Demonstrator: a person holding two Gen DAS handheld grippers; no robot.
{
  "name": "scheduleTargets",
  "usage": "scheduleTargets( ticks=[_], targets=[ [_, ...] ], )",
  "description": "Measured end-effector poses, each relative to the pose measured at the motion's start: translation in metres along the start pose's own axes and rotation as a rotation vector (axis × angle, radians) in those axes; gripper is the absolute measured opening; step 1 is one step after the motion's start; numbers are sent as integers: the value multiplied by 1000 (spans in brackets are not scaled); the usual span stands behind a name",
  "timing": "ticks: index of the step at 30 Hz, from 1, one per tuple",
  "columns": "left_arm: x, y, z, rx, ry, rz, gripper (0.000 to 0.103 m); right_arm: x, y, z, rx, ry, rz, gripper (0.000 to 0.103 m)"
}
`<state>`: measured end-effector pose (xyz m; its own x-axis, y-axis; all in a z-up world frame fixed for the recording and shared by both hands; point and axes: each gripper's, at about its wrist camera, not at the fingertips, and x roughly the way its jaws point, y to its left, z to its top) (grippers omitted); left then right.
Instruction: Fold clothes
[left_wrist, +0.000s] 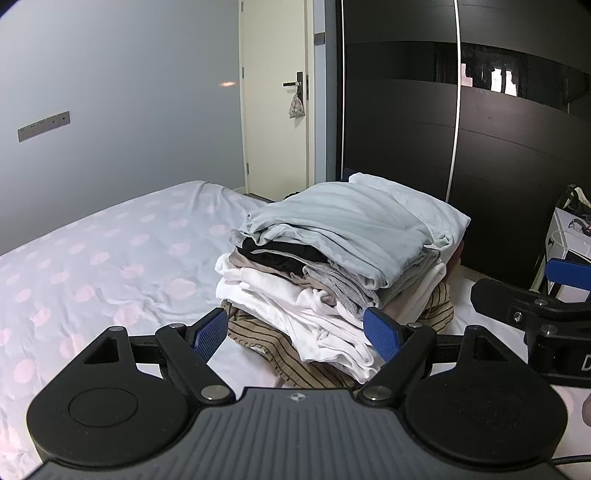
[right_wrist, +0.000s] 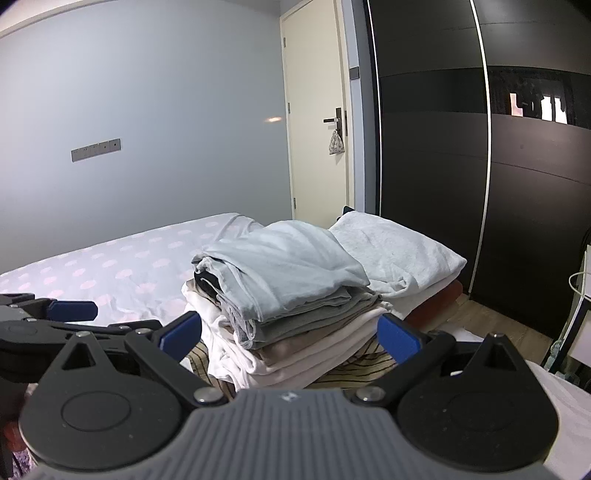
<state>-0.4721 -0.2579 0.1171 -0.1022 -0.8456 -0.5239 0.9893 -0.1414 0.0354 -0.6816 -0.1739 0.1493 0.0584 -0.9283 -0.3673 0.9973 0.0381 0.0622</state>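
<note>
A stack of folded clothes (left_wrist: 332, 266) sits on the bed, with a pale blue garment (left_wrist: 343, 225) on top, black, grey and white pieces under it, and a brown striped garment (left_wrist: 258, 338) at the bottom. My left gripper (left_wrist: 297, 330) is open and empty, just in front of the stack. My right gripper (right_wrist: 290, 334) is open and empty, also just in front of the stack (right_wrist: 288, 295). The right gripper shows at the right edge of the left wrist view (left_wrist: 535, 299); the left gripper shows at the left edge of the right wrist view (right_wrist: 55, 314).
The bed sheet (left_wrist: 110, 266) is white with pink dots and stretches to the left. A pillow (right_wrist: 395, 254) lies behind the stack. A dark wardrobe (left_wrist: 498, 147) and a cream door (left_wrist: 275, 110) stand behind. A white bedside table (left_wrist: 565, 236) is at the right.
</note>
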Motion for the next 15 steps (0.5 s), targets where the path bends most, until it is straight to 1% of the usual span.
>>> scheduleTargets(
  ticks=[5, 9, 15],
  targets=[
    [3, -5, 8, 23, 37, 5, 80, -1, -3, 4, 11, 14, 2, 102],
    [4, -5, 20, 24, 83, -14, 80, -1, -5, 7, 12, 22, -4, 102],
    [4, -8, 33, 36, 109, -10, 80, 1, -6, 10, 30, 41, 5, 102]
  ],
)
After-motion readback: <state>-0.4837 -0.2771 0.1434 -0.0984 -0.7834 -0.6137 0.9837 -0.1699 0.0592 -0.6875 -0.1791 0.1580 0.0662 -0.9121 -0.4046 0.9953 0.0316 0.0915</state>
